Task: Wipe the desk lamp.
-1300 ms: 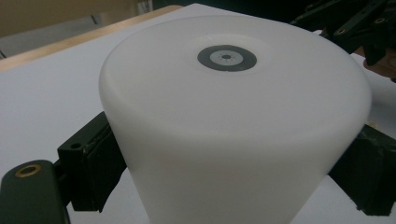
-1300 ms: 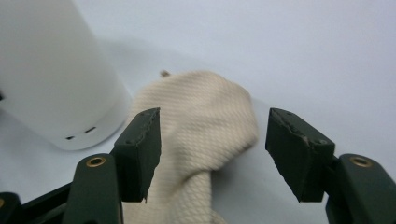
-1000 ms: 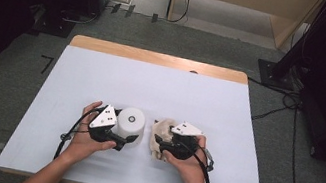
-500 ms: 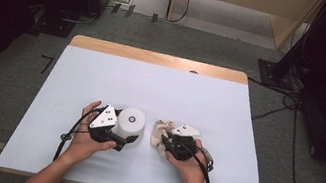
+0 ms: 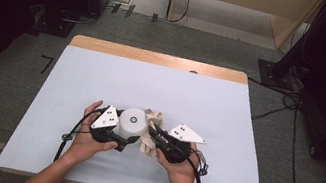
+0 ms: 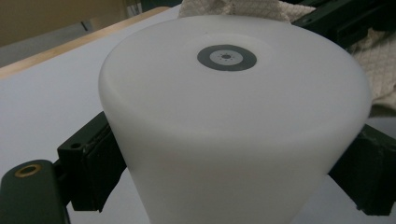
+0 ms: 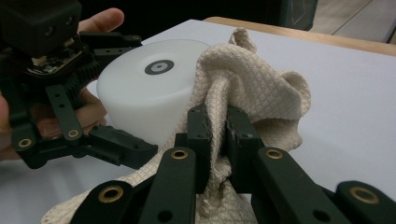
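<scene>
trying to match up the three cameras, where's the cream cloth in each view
High view: the cream cloth lies bunched near the table's front middle, just right of the white cup, pinched by the right gripper.
Left gripper view: the cloth peeks out behind the cup, along the top and right edge.
Right gripper view: the cloth sits at centre, clamped between the jaws.
Shared landmark: the grey ring mark on the cup's top.
</scene>
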`<state>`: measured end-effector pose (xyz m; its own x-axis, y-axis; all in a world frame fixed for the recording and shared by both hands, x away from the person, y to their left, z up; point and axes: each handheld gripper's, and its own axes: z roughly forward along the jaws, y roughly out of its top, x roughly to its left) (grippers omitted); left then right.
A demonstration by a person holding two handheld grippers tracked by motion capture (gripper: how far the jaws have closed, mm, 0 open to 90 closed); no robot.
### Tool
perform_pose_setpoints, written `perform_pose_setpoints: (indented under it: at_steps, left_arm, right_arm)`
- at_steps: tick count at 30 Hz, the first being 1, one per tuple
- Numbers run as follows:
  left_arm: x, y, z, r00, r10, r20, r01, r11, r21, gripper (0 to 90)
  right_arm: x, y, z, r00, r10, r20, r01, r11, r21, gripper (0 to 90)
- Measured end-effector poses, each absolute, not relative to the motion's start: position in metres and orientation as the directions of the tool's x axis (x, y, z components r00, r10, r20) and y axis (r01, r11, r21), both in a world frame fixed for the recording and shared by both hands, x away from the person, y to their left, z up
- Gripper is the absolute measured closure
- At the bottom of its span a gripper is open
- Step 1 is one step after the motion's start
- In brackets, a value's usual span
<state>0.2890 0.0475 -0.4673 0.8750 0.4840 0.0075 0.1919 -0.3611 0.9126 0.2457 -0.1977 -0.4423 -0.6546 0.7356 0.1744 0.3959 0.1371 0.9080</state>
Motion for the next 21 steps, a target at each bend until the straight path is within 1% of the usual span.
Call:
perform_pose_setpoints:
  at_steps: [1, 4, 8, 12, 13, 16, 21]
  left_arm:
    - [0.289, 0.048, -0.467, 0.875, 0.484, 0.008, 0.192, -0.360, 0.913, 8.8]
    - [0.289, 0.047, -0.468, 0.874, 0.485, 0.011, 0.189, -0.360, 0.914, 8.8]
    - [0.289, 0.047, -0.468, 0.874, 0.486, 0.014, 0.185, -0.359, 0.915, 8.8]
    - [0.288, 0.047, -0.468, 0.874, 0.486, 0.016, 0.182, -0.358, 0.916, 8.8]
    - [0.289, 0.047, -0.468, 0.874, 0.485, 0.016, 0.182, -0.357, 0.916, 8.8]
    - [0.289, 0.047, -0.469, 0.876, 0.481, 0.014, 0.181, -0.356, 0.917, 8.8]
    - [0.289, 0.047, -0.469, 0.881, 0.472, 0.010, 0.180, -0.355, 0.917, 8.8]
  right_arm:
    - [0.245, -0.197, -0.443, -0.647, 0.742, 0.176, 0.399, 0.133, 0.907, 82.2]
    - [0.249, -0.198, -0.451, -0.638, 0.733, 0.235, 0.438, 0.095, 0.894, 82.0]
    - [0.253, -0.192, -0.466, -0.627, 0.754, 0.192, 0.479, 0.179, 0.860, 82.0]
    - [0.259, -0.188, -0.483, -0.597, 0.773, 0.214, 0.557, 0.208, 0.804, 82.0]
    - [0.260, -0.187, -0.485, -0.595, 0.775, 0.214, 0.561, 0.210, 0.801, 81.9]
    - [0.260, -0.187, -0.483, -0.599, 0.774, 0.205, 0.558, 0.220, 0.800, 82.0]
    - [0.254, -0.192, -0.461, -0.596, 0.766, 0.243, 0.527, 0.144, 0.838, 81.9]
